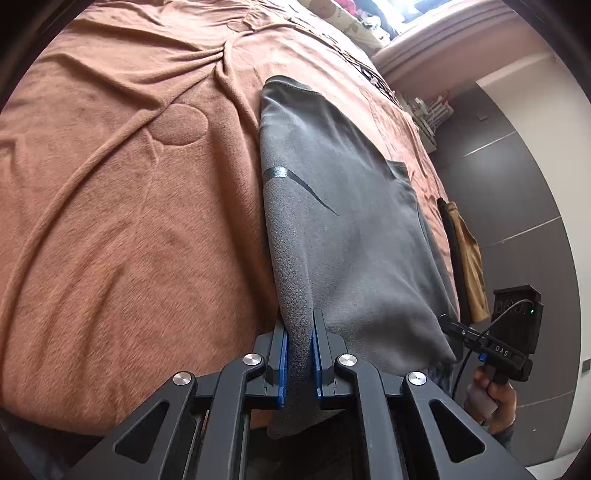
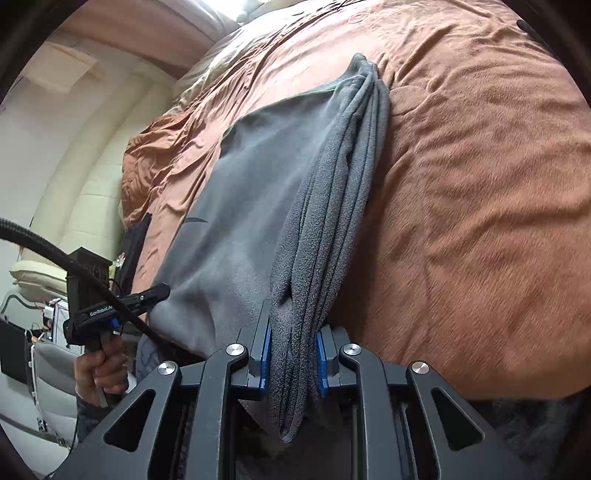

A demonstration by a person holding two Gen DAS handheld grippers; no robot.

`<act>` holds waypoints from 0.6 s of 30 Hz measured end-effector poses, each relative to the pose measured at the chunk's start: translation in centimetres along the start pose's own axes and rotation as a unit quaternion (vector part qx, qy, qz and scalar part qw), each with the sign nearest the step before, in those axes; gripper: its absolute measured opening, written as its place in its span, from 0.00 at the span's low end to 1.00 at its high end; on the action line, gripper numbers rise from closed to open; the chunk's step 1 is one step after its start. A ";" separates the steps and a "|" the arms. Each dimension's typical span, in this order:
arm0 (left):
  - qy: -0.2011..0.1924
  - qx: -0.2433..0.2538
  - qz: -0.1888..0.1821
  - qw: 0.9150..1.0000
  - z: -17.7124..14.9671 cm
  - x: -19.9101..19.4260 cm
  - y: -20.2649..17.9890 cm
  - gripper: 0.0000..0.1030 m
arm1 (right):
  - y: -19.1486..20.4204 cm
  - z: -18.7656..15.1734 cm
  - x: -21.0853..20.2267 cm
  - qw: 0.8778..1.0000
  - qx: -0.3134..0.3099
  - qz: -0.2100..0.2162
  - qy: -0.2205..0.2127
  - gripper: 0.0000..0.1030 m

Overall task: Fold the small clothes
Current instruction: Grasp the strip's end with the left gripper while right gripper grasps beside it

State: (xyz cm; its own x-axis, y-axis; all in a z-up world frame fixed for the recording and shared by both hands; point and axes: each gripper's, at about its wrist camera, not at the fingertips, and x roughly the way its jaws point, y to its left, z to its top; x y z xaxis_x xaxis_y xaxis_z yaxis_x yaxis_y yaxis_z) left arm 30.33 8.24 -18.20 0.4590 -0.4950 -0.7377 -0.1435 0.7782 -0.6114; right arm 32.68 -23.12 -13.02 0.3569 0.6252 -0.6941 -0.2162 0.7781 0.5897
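A grey garment (image 1: 343, 206) with a dark swoosh mark lies folded along the brown bedspread (image 1: 122, 206). My left gripper (image 1: 300, 325) is shut on its near corner, a single thick edge pinched between the blue pads. My right gripper (image 2: 293, 325) is shut on the other near corner, where several layers of the grey garment (image 2: 258, 192) bunch between its fingers. Each gripper shows in the other's view: the right gripper (image 1: 448, 321) at the garment's right corner, the left gripper (image 2: 162, 291) at its left corner, each held by a hand.
The brown bedspread (image 2: 480, 184) is wrinkled and covers the whole bed. A dark and tan item (image 1: 467, 258) lies at the bed's right edge. A pillow (image 1: 347, 22) lies at the far end. A grey wall (image 1: 517, 192) and cluttered shelves stand beyond the bed.
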 end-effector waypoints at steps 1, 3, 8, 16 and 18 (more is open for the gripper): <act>0.003 0.003 0.001 1.000 -0.3 -0.3 0.1 0.11 | 0.1 -0.1 -0.1 1.000 -0.001 0.001 0.002 0.15; 0.008 0.012 0.001 1.000 -0.9 -0.9 0.3 0.11 | 0.5 -0.5 -0.1 1.000 -0.009 0.002 0.005 0.15; 0.021 0.024 -0.003 0.999 -0.9 -1.2 0.9 0.12 | 1.1 -1.1 1.0 0.999 -0.038 -0.028 0.018 0.18; 0.022 -0.004 0.007 1.000 0.4 0.4 2.7 0.39 | 0.7 1.0 1.0 0.998 -0.037 -0.058 -0.006 0.64; 0.015 -0.010 0.012 1.000 1.1 0.4 2.9 0.39 | 0.3 1.7 0.9 0.998 -0.032 -0.055 -0.011 0.64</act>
State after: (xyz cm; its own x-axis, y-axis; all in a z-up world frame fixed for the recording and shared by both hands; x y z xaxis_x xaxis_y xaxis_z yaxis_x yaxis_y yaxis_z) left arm 31.03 10.70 -19.91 0.4279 -0.4879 -0.7608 -0.1711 0.7828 -0.5983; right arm 34.50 -22.38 -12.78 0.4008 0.5350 -0.7437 -0.2324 0.8446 0.4823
